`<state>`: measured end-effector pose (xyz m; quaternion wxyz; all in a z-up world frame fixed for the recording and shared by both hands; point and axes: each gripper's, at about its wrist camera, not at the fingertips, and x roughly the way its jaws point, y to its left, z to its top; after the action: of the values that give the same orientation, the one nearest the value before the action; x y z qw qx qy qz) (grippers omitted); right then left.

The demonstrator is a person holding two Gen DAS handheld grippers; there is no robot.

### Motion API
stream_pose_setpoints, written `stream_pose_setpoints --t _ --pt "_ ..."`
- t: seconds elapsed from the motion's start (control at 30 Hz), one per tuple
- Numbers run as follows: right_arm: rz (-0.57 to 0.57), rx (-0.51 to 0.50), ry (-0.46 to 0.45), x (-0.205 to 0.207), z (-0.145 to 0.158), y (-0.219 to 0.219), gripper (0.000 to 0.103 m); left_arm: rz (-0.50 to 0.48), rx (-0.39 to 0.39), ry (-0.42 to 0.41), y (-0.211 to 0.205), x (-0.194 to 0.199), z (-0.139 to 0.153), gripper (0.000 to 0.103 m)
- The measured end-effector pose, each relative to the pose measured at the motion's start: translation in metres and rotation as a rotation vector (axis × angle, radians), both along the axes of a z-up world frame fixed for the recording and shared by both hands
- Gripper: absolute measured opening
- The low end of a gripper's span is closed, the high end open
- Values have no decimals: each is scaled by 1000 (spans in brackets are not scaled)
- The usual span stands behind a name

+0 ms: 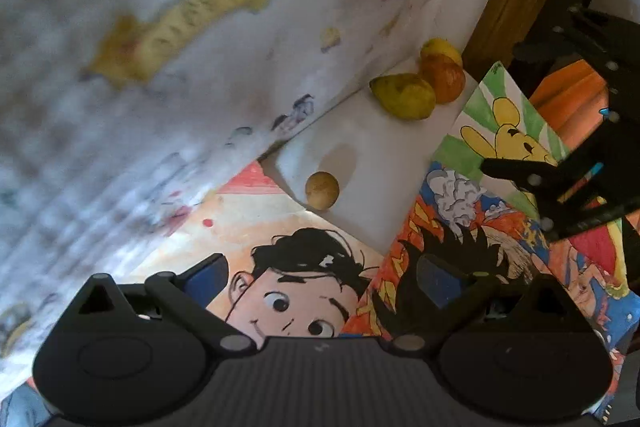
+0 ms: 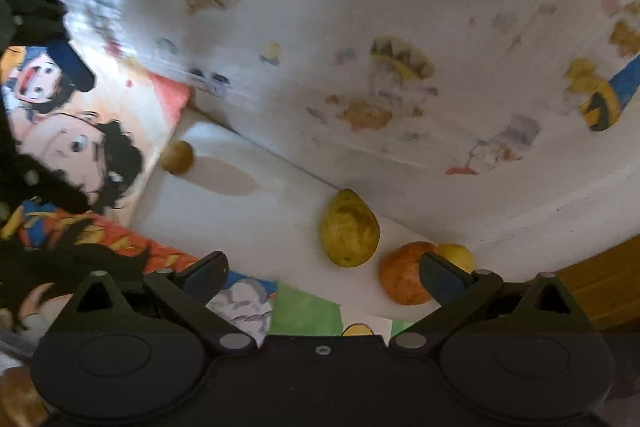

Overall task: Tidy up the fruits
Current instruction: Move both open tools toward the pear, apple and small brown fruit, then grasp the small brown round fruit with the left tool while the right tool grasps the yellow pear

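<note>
While the left wrist view looks steeply down, the left tongs stand wide open with nothing between the blue pads; below them lie cartoon drawings spread flat.
- White desk: a bare strip between the drawings and a white wall covered in stickers.
- Small round brown fruit: on the desk's near corner, alone, well apart from the other fruit.
- Yellow-green pear: farther along the desk, close to the wall.
- Red-orange apple: just behind the pear, touching it.
- Yellow fruit: behind the apple, partly hidden.
- Right tongs: black, at the right edge, above a drawing of a yellow bear; open, empty.

Right wrist view, also tilted down, slightly blurred.
- Right tongs: jaws spread close to their widest, holding nothing and touching nothing; the right pad overlaps the apple in the picture only.
- Pear: on the desk, ahead of the open jaws and between them, not gripped.
- Yellow fruit: just beyond the apple, near the wall.
- Brown fruit: far left on the desk, at the edge of the drawings.
- Left tongs: at the left edge over the drawings, open, empty.
</note>
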<state>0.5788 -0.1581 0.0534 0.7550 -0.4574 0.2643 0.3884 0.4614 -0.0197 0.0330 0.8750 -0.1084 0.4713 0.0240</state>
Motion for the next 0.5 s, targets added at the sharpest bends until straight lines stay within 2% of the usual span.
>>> stream_pose_setpoints --t 0.17,0.3,0.5 --pt "-5 1 51 27 -16 10 96 -8 5 20 -4 14 -10 102" --pt "14 -20 63 45 -31 20 88 12 24 0 -8 24 -18 101" --pt "-23 0 71 68 -45 30 82 4 64 -42 -18 38 -26 84"
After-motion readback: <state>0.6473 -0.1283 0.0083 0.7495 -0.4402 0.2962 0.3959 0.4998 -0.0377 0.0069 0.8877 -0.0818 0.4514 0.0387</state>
